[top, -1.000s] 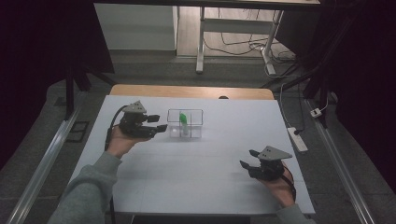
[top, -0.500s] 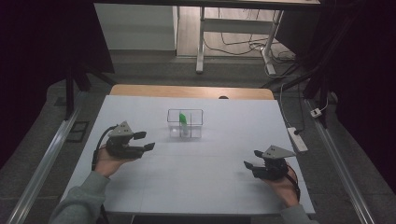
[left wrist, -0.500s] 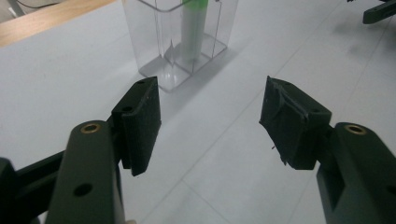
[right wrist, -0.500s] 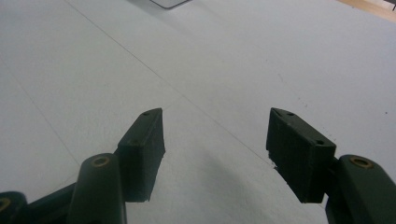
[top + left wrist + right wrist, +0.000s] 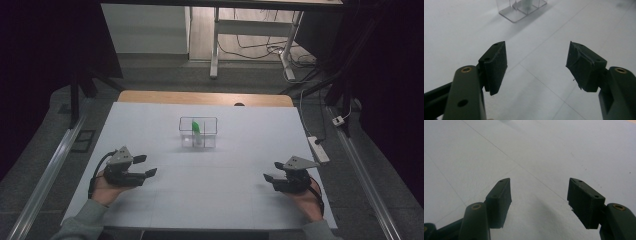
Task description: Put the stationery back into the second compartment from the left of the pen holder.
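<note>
Honestly, both claws are empty: left gripper (image 5: 147,166) just spread wide, right gripper (image 5: 270,180) too. Go slow toward the clear box (image 5: 198,133) at 12 o'clock holding the green piece (image 5: 196,127).

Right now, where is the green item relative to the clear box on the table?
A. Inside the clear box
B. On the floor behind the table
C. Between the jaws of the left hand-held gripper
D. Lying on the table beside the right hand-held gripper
A: the green item stands inside the clear box, while the left hand-held gripper and the right hand-held gripper sit apart from it with jaws open and nothing between them.
</note>
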